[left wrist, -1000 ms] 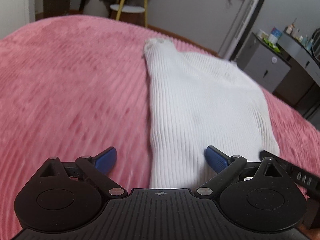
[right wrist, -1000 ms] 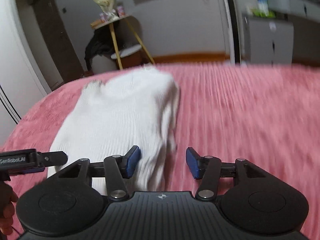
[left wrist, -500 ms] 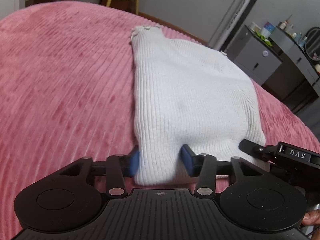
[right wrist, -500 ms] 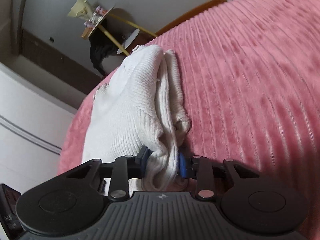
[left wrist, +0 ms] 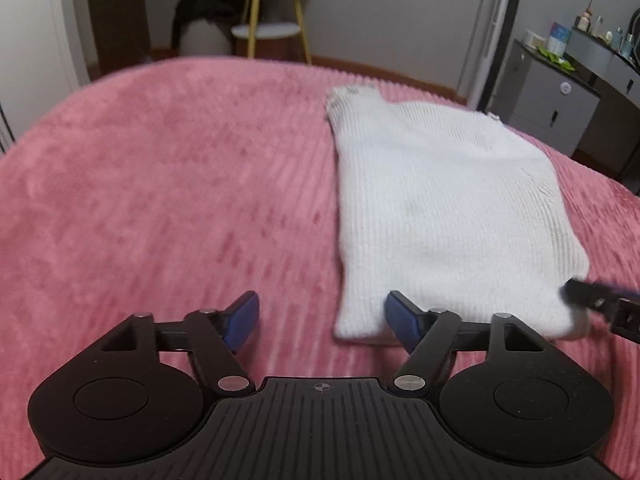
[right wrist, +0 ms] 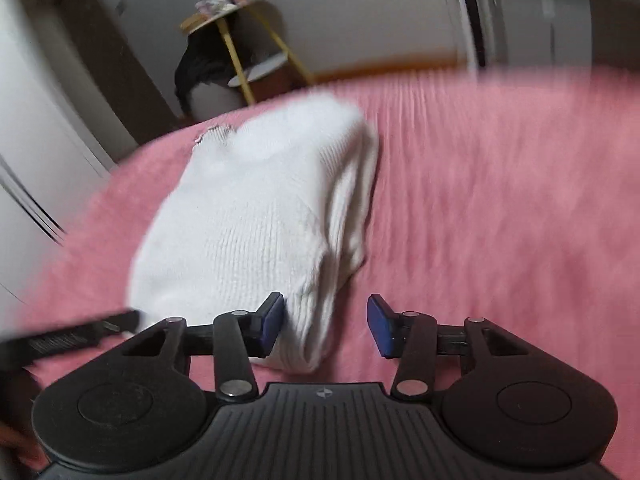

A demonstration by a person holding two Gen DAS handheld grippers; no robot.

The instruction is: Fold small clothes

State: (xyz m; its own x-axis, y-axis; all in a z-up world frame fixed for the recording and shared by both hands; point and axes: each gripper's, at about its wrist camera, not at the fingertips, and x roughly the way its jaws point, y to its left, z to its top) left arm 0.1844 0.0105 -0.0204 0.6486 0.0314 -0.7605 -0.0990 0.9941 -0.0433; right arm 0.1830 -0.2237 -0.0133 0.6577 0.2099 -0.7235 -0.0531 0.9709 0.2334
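1. Right now I have the white knitted garment (left wrist: 448,208) lying folded flat on the pink ribbed bedspread (left wrist: 160,200), its near hem closest to both my tools.
2. My left gripper (left wrist: 322,322) has just been opening: its blue pads stand well apart, nothing pressed between them. The near left corner of the garment sits just ahead of the right-hand pad (whether it brushes that pad I cannot tell through the blur).
3. My right gripper (right wrist: 326,328) has also just been opening. Its jaws are spread, and the garment's near right corner (right wrist: 308,340) lies between them, against or just beside the left-hand pad and clear of the other.
4. From the right wrist camera the garment (right wrist: 256,216) shows stacked layers along its right edge.
5. Beyond the bed I see a yellow-legged side table (left wrist: 266,32) by the wall and a grey cabinet (left wrist: 552,108) off to the right.
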